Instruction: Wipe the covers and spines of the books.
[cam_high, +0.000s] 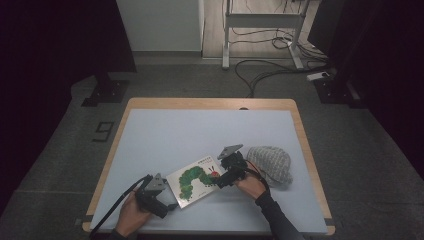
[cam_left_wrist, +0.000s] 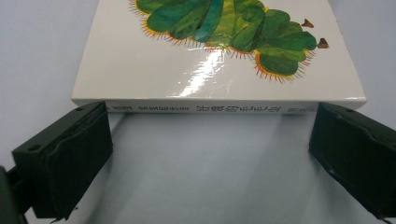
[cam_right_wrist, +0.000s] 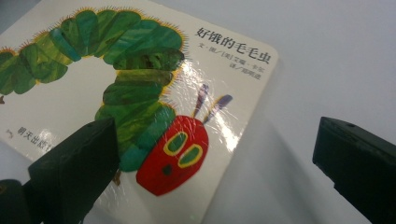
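Both tongs open: your left gripper squares up to spine of caterpillar board book, right gripper straddles its far corner. Book flat on table, near edge — bracketed for two-sided lift, you judge.

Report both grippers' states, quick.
Left gripper: open, jaws wide apart at the spine of the book, holding nothing.
Right gripper: open, jaws spread over the book's corner, holding nothing.
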